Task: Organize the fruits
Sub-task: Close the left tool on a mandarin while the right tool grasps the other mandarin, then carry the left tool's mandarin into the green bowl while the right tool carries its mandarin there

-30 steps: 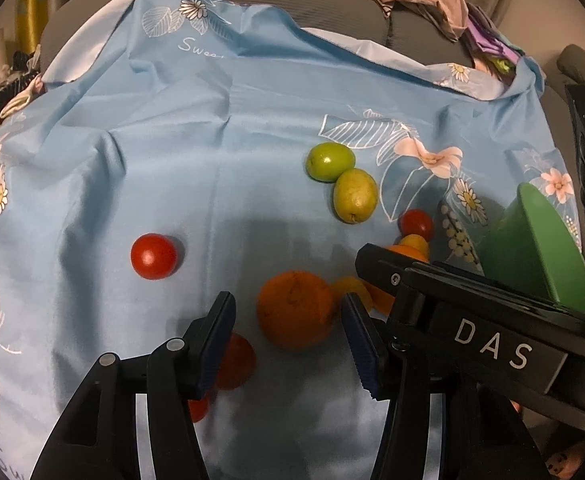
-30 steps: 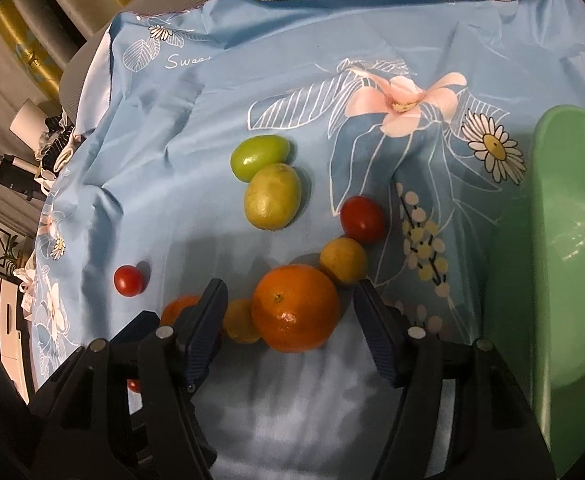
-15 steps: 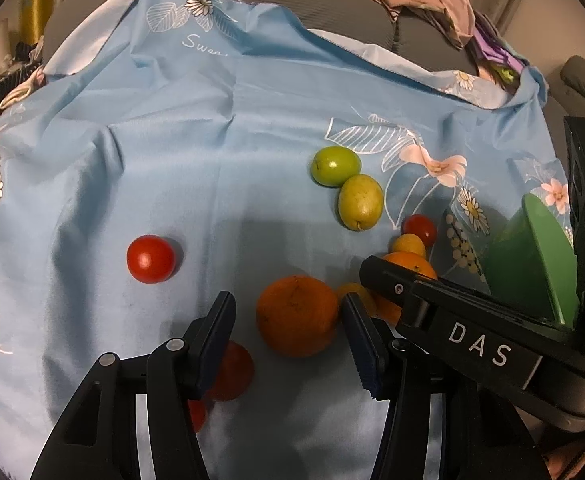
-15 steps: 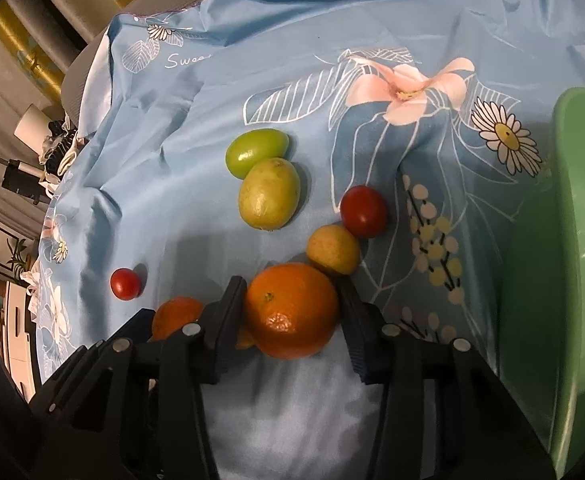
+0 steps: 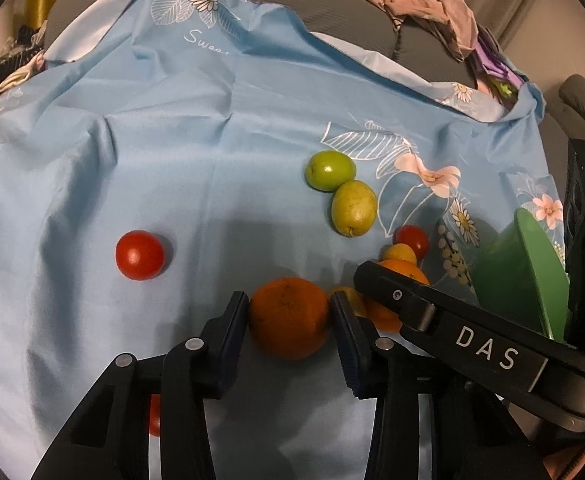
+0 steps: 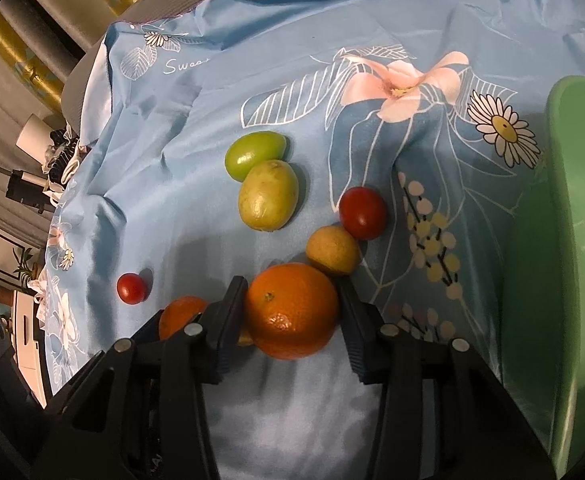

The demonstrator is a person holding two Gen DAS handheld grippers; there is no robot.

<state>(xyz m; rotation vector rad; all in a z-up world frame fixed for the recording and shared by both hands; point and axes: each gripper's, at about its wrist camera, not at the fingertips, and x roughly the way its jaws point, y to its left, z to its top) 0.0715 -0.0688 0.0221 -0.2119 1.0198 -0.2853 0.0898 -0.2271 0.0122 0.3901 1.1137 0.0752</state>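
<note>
1. Two grippers now bracket one orange each. A second ago both sets of jaws stood wide around their fruit; both have since narrowed onto it.
2. Left gripper (image 5: pixel 289 318): the jaws are closing, with the duller orange (image 5: pixel 289 318) between them. Both pads appear to touch its sides. The fruit rests on the blue floral cloth (image 5: pixel 212 152).
3. Right gripper (image 6: pixel 292 312): the jaws pinch the brighter orange (image 6: pixel 292 311), pads pressed against its left and right flanks. It also sits on the cloth, not lifted.
4. Meaning for the task: judged from these views, both grasps are made or nearly made, so the next step would be lift and transfer. The green bowl (image 6: pixel 572 240) at the right edge is the likely destination.
5. Position of remaining fruit, right wrist view:
   - a small yellow fruit (image 6: pixel 332 250) touches the far right side of the brighter orange;
   - a red tomato (image 6: pixel 362 213) lies just beyond it;
   - two green fruits (image 6: pixel 268 196) lie further off, touching each other;
   - another red tomato (image 6: pixel 131 288) lies to the left, apart.
6. Caution: the two grippers work close together, and a further small yellow fruit (image 5: pixel 350 298) sits between the two oranges. A lift may disturb it.
</note>
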